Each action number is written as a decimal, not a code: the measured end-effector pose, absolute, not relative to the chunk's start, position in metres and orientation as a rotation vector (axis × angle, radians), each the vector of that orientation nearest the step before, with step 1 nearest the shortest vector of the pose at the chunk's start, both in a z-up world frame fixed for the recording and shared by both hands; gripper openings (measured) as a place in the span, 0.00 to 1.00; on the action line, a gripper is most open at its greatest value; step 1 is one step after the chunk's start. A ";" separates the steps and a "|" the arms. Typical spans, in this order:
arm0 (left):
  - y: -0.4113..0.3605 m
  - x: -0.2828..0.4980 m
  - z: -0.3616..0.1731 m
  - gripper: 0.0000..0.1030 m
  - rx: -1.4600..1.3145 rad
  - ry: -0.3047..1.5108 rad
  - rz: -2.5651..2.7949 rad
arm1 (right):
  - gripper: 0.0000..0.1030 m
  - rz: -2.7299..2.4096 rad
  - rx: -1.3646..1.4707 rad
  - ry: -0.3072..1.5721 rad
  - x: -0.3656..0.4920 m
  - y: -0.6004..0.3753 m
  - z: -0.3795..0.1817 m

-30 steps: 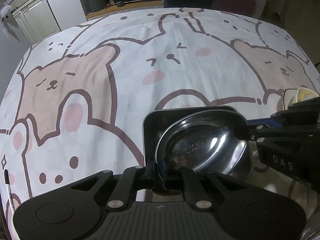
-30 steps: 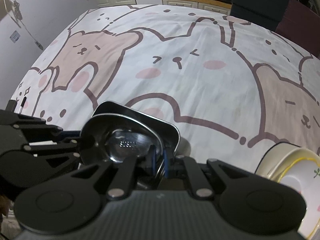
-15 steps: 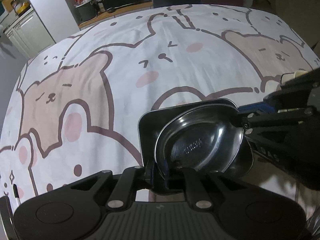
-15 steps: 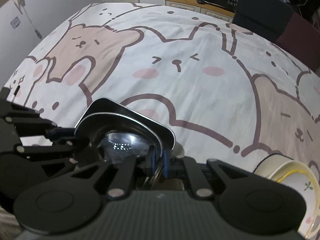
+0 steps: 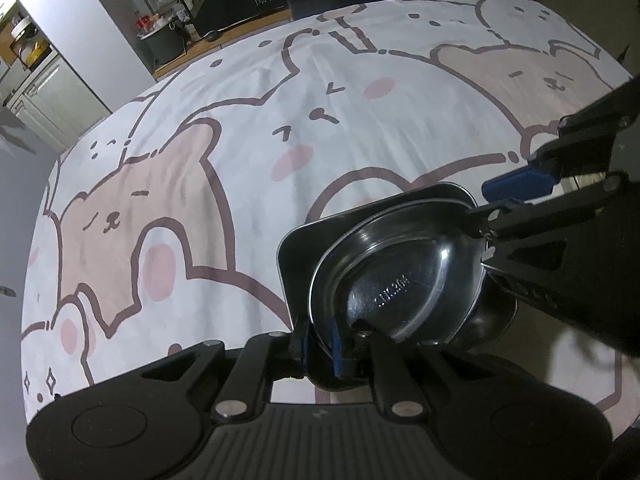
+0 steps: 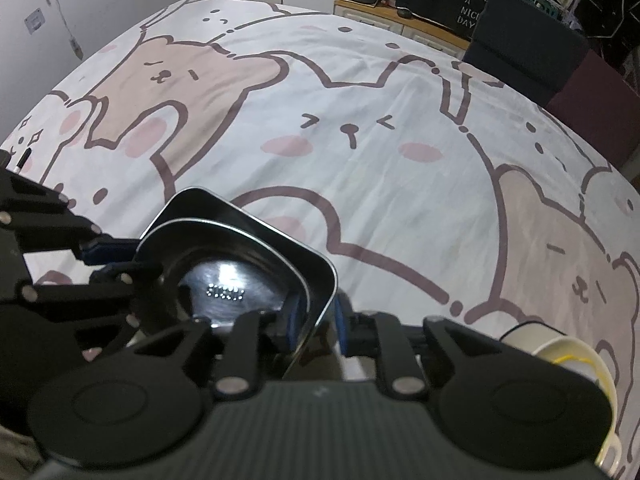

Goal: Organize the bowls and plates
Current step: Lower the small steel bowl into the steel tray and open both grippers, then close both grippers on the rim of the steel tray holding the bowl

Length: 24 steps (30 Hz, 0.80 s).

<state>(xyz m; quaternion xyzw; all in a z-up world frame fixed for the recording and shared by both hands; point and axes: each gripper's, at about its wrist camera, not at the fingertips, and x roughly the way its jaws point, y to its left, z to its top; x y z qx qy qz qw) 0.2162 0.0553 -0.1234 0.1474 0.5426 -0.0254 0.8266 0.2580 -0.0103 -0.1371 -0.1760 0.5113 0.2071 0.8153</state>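
Observation:
Two steel plates sit nested on the bear-print cloth: a squarish outer plate (image 5: 304, 248) (image 6: 256, 224) and a rounder inner plate (image 5: 400, 288) (image 6: 228, 280) with stamped letters on its bottom. My left gripper (image 5: 319, 346) (image 6: 120, 264) straddles their left rim. Its jaws are opening, and the blue pads show a gap around the rim. My right gripper (image 6: 316, 322) (image 5: 496, 210) straddles the opposite rim. Its jaws are opening too, with the outer plate's edge loose between the pads.
Cream bowls with a yellow rim (image 6: 580, 364) stand close on the right of the plates. A pen (image 6: 24, 160) lies near the cloth's left edge. Dark chairs (image 6: 520, 40) and a counter stand beyond the far edge.
Both grippers' jaws have spread apart from a tight pinch on the plates' rims. Both wrists have rolled, so the views have tilted. The plates have stayed in the same spot.

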 end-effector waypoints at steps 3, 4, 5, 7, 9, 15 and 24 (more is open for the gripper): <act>0.052 0.216 -0.124 0.15 0.340 1.150 -0.055 | 0.23 0.442 -0.378 1.088 0.258 -0.011 -0.137; 0.052 0.216 -0.124 0.15 0.344 1.151 -0.055 | 0.24 0.442 -0.378 1.088 0.258 -0.011 -0.137; 0.052 0.216 -0.124 0.15 0.348 1.152 -0.056 | 0.25 0.441 -0.379 1.089 0.258 -0.011 -0.137; 0.051 0.216 -0.124 0.17 0.357 1.151 -0.055 | 0.26 0.439 -0.381 1.089 0.259 -0.012 -0.137; 0.049 0.215 -0.123 0.21 0.379 1.146 -0.051 | 0.27 0.436 -0.378 1.090 0.259 -0.013 -0.137; 0.049 0.215 -0.123 0.29 0.428 1.143 -0.026 | 0.31 0.440 -0.362 1.090 0.261 -0.014 -0.135; 0.054 0.218 -0.125 0.46 0.415 1.148 -0.004 | 0.31 0.438 -0.367 1.092 0.262 -0.014 -0.137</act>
